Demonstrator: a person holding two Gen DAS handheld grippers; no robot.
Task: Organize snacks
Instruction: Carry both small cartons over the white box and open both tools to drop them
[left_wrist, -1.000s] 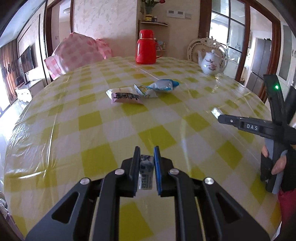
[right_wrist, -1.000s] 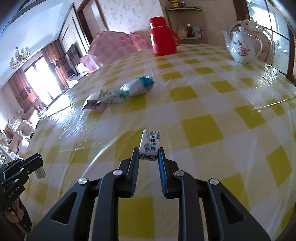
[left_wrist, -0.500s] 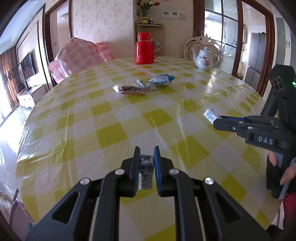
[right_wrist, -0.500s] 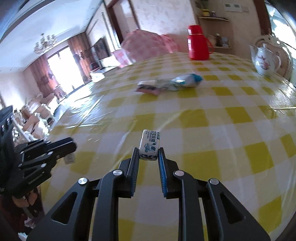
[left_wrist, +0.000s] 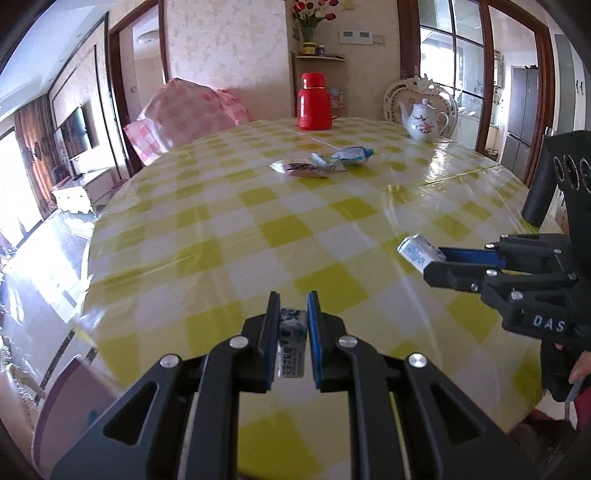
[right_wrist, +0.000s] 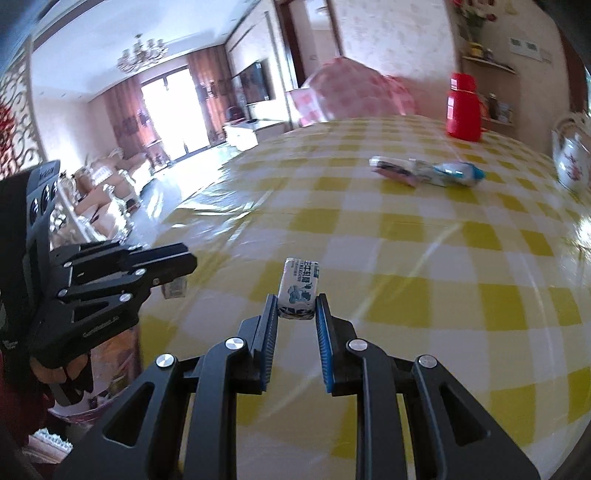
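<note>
My left gripper (left_wrist: 291, 306) is shut on a small white-and-blue candy packet (left_wrist: 291, 332), held upright above the near edge of the round table (left_wrist: 229, 229). My right gripper (right_wrist: 296, 310) is shut on a like candy packet (right_wrist: 299, 291) that sticks out past its fingertips. In the left wrist view the right gripper (left_wrist: 436, 262) comes in from the right with its packet (left_wrist: 419, 253); in the right wrist view the left gripper (right_wrist: 177, 269) comes in from the left with its packet (right_wrist: 173, 290). Two wrapped snacks, a pink-and-white one (left_wrist: 301, 169) and a blue-and-white one (left_wrist: 349, 157), lie together far across the table.
A red thermos (left_wrist: 314, 103) and a white floral teapot (left_wrist: 424, 118) stand at the table's far side. A chair draped in pink checked cloth (left_wrist: 184, 114) is at the far left. A person's gloved hand (left_wrist: 576, 369) grips the right tool. The yellow-checked tablecloth is glossy.
Both grippers have drawn back toward the table's near edge, each still gripping its candy packet; the far snacks look smaller. The right gripper has swung to face more leftward across the room.
</note>
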